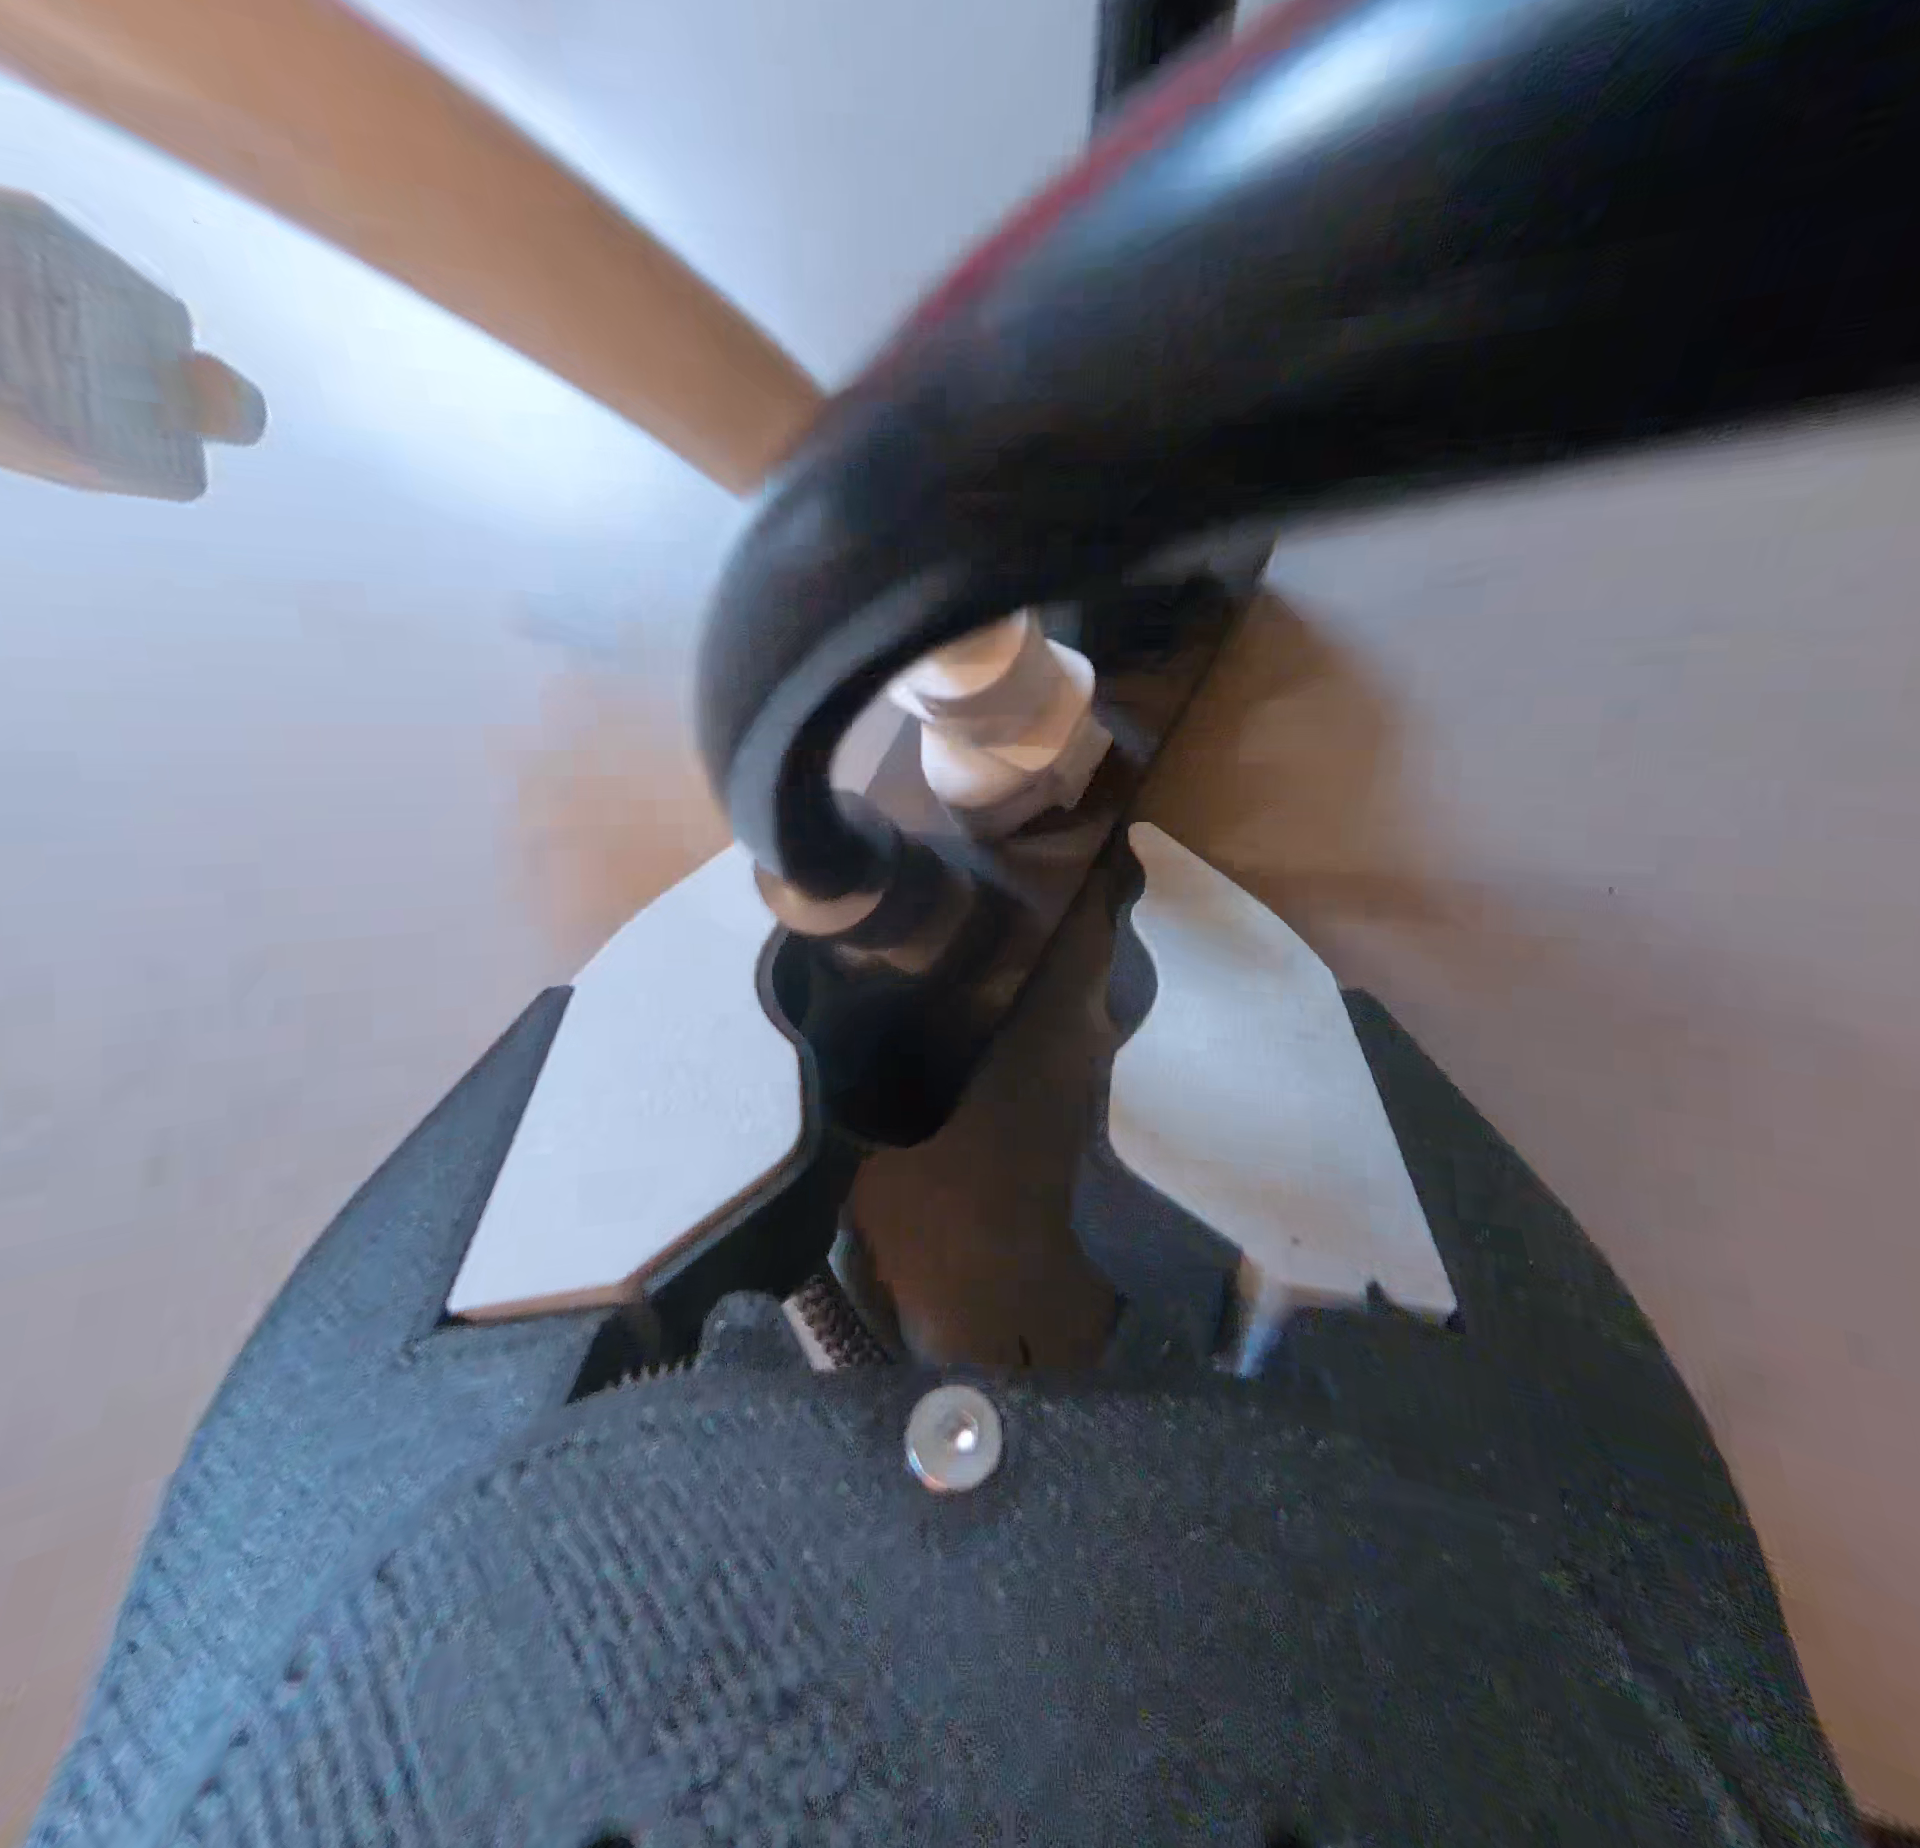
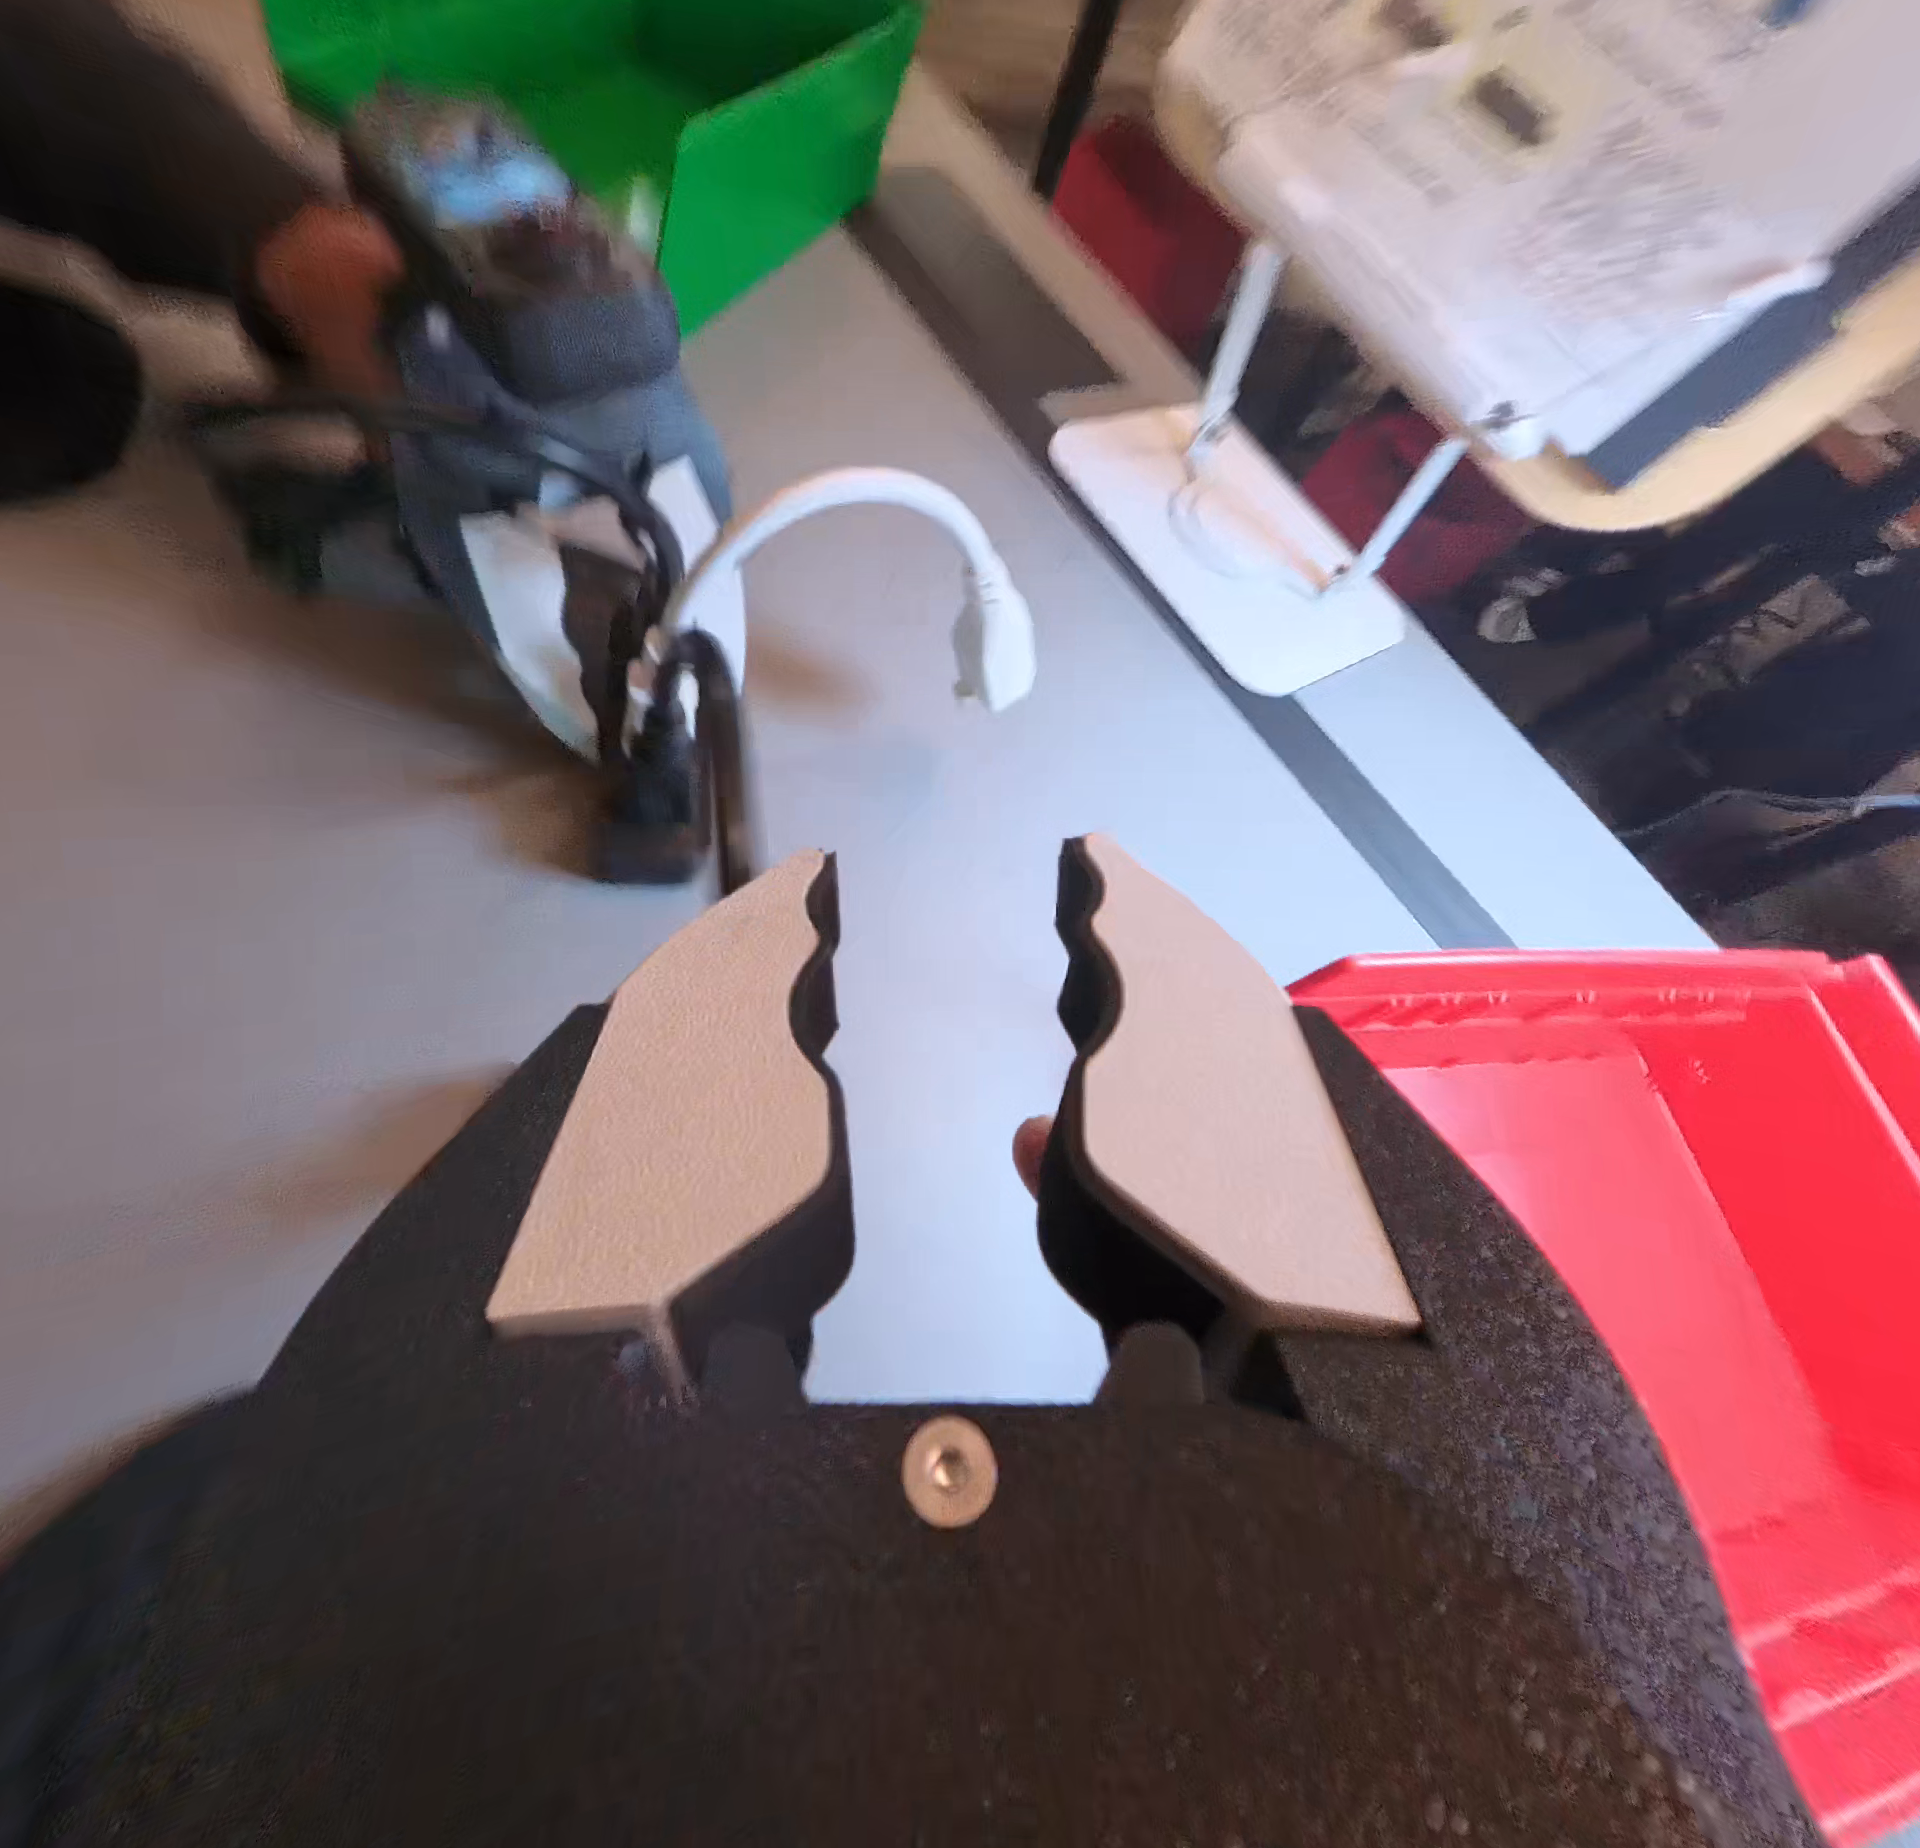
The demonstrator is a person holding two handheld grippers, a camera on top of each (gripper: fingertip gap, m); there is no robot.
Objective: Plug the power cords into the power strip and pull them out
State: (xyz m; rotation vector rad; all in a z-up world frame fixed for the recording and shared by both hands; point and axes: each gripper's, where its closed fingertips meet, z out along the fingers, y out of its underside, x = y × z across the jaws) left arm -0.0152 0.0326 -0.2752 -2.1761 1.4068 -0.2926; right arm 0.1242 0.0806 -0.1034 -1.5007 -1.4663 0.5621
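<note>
In the left wrist view my left gripper [image 1: 961, 967] is closed around a black plug [image 1: 883, 1050] seated on the dark power strip [image 1: 977, 1216]. Its thick black cord [image 1: 1247, 323] loops up to the right. A white plug [image 1: 997, 728] sits in the strip just beyond. In the right wrist view the left gripper [image 2: 623, 676] points down onto the black strip [image 2: 644, 853]. A short white cord [image 2: 862, 489] arcs from there to a free white plug [image 2: 987, 645] hanging above the table. My right gripper [image 2: 945, 894] is open and empty, well short of the strip.
A red bin [image 2: 1662, 1227] stands at the right of my right gripper. A green bin [image 2: 623, 63] stands at the back. A white stand base [image 2: 1226, 541] sits near the table's right edge [image 2: 1382, 811]. A hand [image 1: 104, 344] shows at the far left. The left gripper's tips are roughly 25 cm from the right gripper's.
</note>
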